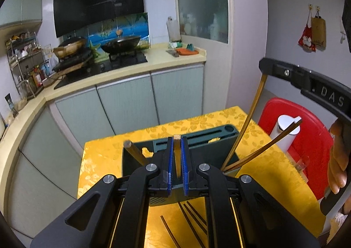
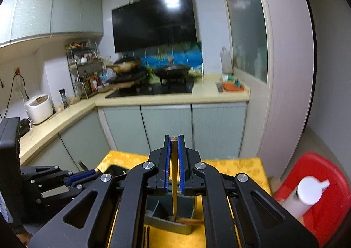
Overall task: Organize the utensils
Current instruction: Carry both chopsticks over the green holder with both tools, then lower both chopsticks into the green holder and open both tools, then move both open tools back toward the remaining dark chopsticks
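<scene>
A dark green utensil holder [image 1: 197, 144] stands on the yellow tablecloth [image 1: 105, 155]. My left gripper [image 1: 176, 141] is shut on a brown chopstick [image 1: 176, 151] that runs between its blue pads above the holder. At the upper right my right gripper [image 1: 265, 68] is shut on another chopstick [image 1: 248, 120], which slants down into the holder's right compartment. A third chopstick [image 1: 265, 149] leans there, and a fourth [image 1: 133, 151] stands at the holder's left end. In the right wrist view, the right gripper [image 2: 174, 138] holds its chopstick [image 2: 174, 177] tip-down in the holder [image 2: 166, 221]; the left gripper [image 2: 87, 174] is at the left.
Several loose chopsticks [image 1: 193, 215] lie on the cloth near the table's front. A red stool [image 1: 311, 138] with a white bottle [image 1: 285, 127] stands right of the table. A person's hand [image 1: 339, 160] grips the right tool. Kitchen counter and stove [image 1: 105, 63] lie beyond.
</scene>
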The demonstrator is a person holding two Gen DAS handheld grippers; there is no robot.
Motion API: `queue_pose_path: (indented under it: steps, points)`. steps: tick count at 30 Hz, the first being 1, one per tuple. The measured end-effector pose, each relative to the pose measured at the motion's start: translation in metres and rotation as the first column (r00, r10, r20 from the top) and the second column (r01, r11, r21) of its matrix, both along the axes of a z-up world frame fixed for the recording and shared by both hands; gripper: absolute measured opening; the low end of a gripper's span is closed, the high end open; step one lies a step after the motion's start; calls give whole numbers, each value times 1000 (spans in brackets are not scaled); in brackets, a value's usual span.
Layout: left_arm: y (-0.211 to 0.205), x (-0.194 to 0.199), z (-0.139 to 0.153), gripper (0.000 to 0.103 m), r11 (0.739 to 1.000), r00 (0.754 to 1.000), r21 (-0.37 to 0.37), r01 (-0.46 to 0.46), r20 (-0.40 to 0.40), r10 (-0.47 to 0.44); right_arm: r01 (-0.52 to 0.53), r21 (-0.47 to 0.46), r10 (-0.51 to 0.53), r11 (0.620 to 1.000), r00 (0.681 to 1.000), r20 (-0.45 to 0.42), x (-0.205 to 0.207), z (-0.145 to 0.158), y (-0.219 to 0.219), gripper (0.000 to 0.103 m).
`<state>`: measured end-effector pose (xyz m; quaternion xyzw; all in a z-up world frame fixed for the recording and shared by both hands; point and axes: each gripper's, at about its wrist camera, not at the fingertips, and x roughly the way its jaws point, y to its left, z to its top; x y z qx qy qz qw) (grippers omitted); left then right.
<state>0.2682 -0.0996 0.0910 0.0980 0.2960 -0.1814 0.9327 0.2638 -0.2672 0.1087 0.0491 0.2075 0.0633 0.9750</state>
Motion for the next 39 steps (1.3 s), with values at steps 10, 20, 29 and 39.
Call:
queue_pose_path:
  steps: [10, 20, 29, 39]
  points:
    - [9, 7, -12, 30, 999, 999, -17, -28, -25, 27, 9, 17, -8, 1000, 998, -62, 2, -16, -3, 21]
    - [26, -7, 5, 68, 996, 999, -77, -46, 9, 47, 81, -13, -82, 997, 997, -12, -11, -6, -8, 61]
    - [45, -34, 5, 72, 994, 997, -87, -63, 46, 67, 121, -56, -117, 991, 991, 61, -39, 8, -13, 61]
    - [63, -73, -17, 74, 993, 992, -63, -97, 69, 101, 100, -105, -94, 989, 994, 60, -81, -18, -1, 61]
